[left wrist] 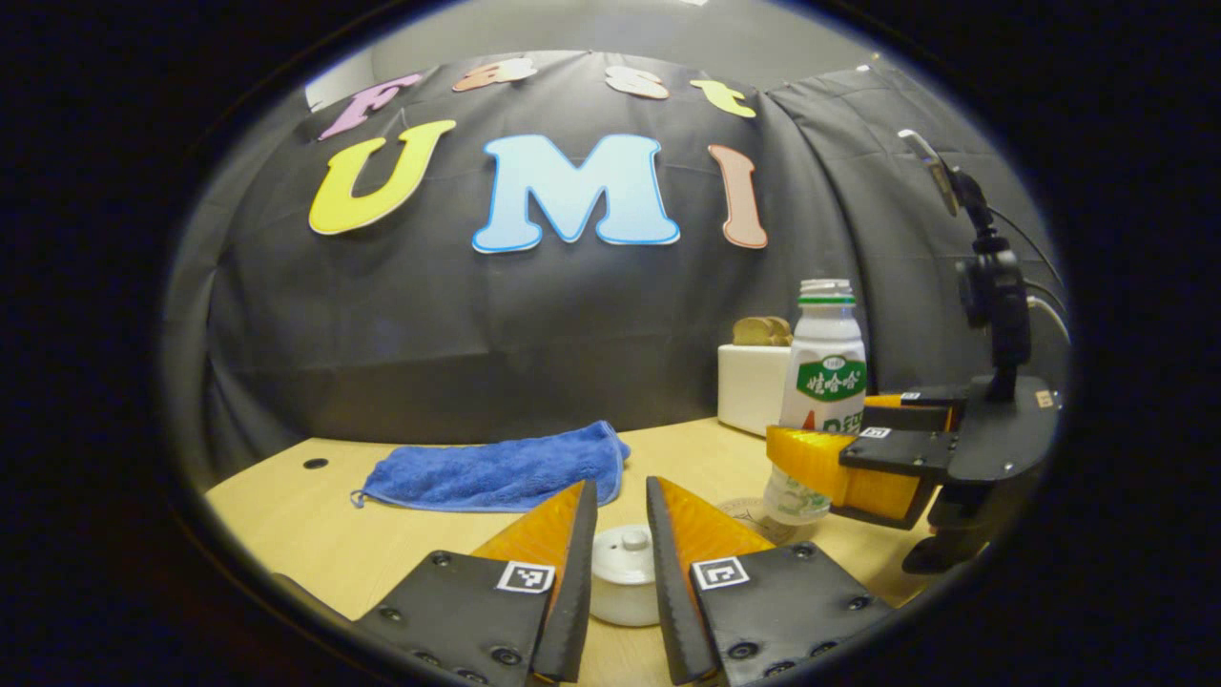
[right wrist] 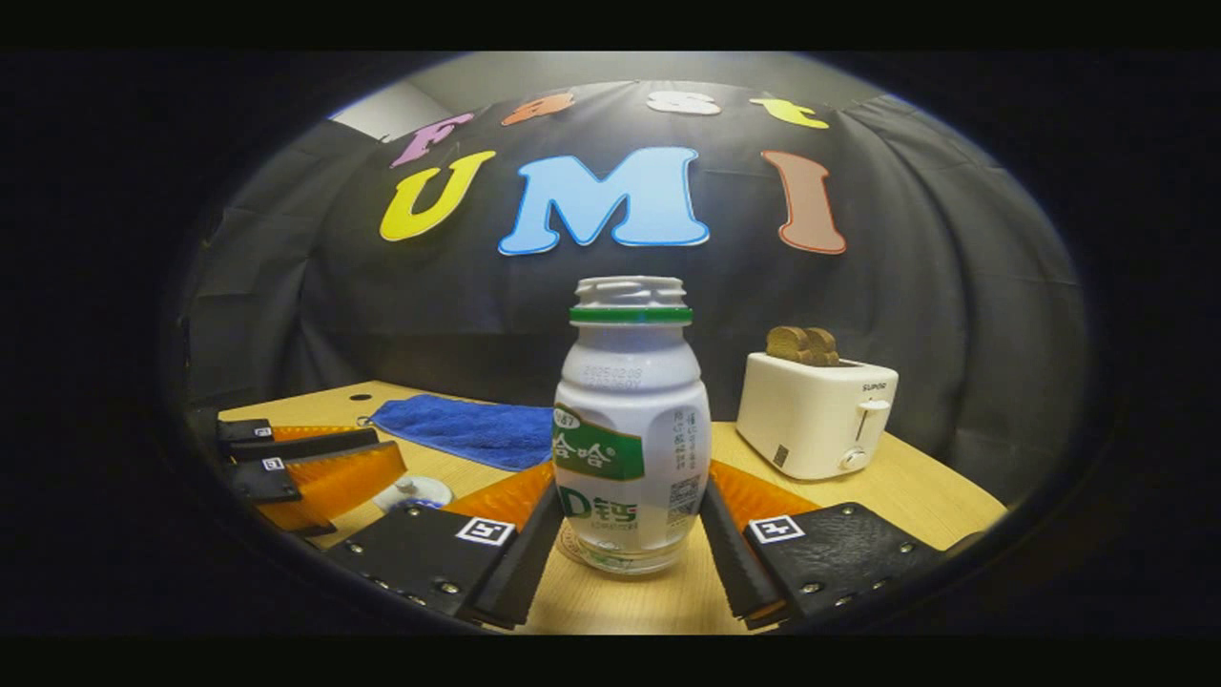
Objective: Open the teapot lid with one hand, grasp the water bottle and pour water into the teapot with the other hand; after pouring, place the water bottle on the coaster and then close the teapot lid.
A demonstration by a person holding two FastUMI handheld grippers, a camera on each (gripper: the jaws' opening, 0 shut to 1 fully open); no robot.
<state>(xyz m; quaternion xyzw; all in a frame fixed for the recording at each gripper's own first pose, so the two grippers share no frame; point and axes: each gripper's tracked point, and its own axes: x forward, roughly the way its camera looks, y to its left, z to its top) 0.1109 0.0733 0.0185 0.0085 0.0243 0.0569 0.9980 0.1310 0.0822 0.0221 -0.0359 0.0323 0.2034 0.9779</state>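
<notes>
Bottle (right wrist: 630,429) stands upright and uncapped on the bench (right wrist: 906,487), between the two fingers of the right claw (right wrist: 630,534). In the right gripper view the fingers flank its lower body on both sides, close in, but whether they press on it or merely stand beside it I cannot tell. The bottle's clear base sits on a round coaster (right wrist: 577,551), whose edge peeps out at the foot. In the left gripper view the same bottle (left wrist: 822,382) shows at the right, with the right claw (left wrist: 839,468) around its lower half and the coaster (left wrist: 749,510) partly seen under it.

A white lid with a small knob (left wrist: 625,563) lies between the fingers of the left claw (left wrist: 622,553). The fingers stand spread, one on each side of the lid with a gap showing, so they do not pinch it. The teapot body under the lid is mostly hidden by the fingers. In the right gripper view the left claw (right wrist: 315,468) shows at the far left, low over the bench, with the white lid (right wrist: 412,492) just beside its tip.

A blue towel (left wrist: 501,472) lies crumpled on the bench behind the left claw. A white toaster (right wrist: 816,415) with two slices of bread (right wrist: 803,345) in its slots stands at the back right, well apart from the bottle.
</notes>
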